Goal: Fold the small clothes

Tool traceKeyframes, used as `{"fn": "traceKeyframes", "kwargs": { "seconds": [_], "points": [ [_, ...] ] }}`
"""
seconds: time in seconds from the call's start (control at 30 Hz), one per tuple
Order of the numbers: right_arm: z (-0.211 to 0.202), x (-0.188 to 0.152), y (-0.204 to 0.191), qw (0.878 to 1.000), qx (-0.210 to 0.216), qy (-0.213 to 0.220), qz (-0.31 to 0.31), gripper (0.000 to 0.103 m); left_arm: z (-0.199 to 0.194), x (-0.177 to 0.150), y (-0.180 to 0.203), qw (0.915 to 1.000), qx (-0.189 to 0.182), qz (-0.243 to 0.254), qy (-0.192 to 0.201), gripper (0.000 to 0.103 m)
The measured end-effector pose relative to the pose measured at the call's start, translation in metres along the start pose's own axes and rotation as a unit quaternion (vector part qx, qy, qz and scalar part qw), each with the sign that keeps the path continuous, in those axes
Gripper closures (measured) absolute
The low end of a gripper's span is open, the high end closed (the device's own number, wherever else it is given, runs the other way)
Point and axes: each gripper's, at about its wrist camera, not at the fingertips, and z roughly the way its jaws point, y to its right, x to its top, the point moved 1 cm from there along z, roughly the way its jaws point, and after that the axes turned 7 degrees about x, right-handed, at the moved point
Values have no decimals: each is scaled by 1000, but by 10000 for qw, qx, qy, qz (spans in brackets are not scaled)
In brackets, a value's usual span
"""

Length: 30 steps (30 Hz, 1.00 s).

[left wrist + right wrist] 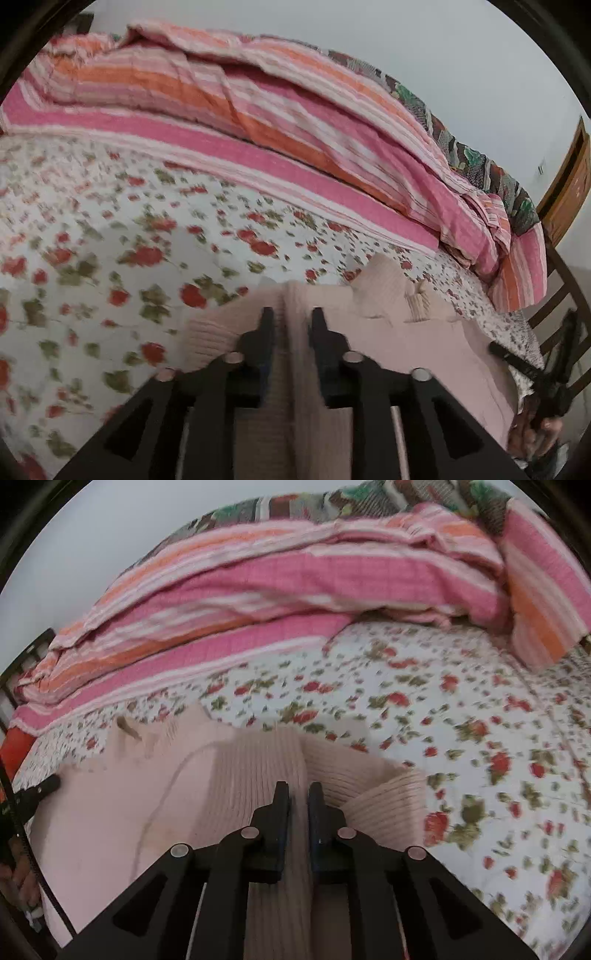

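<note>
While a floral bedsheet [110,229] with red roses spreads across most of both views, a pink and orange striped quilt [229,96] lies bunched along its far side, with a darker patterned cover [476,162] behind it. On the near part of the sheet lies the pale pink knitted garment [417,354], mostly flat, its ribbed parts drawn up toward the two grippers. A wooden chair [565,295] stands past the bed's edge in the left wrist view. The left gripper [291,321] has its fingers a little apart, with a raised fold of the ribbed knit standing between them; whether the pads press on it is unclear. The right gripper [298,795] has its fingers nearly together, pinching a ridge of the ribbed cloth. A hand [535,435] holds the other tool at the frame's lower right edge.
</note>
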Motion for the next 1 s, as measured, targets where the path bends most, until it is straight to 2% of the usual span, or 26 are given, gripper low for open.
{"fn": "traceKeyframes", "kwargs": {
  "seconds": [0.03,0.1,0.13,0.2,0.27,0.4,0.5,0.63,1.0],
  "points": [
    [-8,2,-8,9999,-90,93,-79,82,-5,1,-2,9998,101,92,118,66],
    [-17,5,-28,9994,-25,170,-284,62,-12,3,-7,9991,248,205,278,38],
    [-18,7,-44,9989,86,124,-450,60,-14,4,-9,9986,323,230,349,34],
    [-13,10,-71,9972,276,-27,-701,60,-17,8,-18,9977,480,226,416,33],
    [-2,10,-98,9944,477,-211,-917,60,-15,11,-29,9983,506,102,284,33],
    [35,6,-132,9907,359,-724,-1095,61,-10,11,-47,9990,430,-99,72,33],
    [58,0,-138,9884,160,-1053,-1081,62,-7,9,-50,9983,585,-24,38,33],
    [68,4,-143,9868,-30,-1134,-1153,62,-6,7,-48,9974,714,124,20,33],
    [72,8,-140,9861,-9,-1261,-1078,62,-16,4,-42,9978,582,173,260,34]
  ]
}}
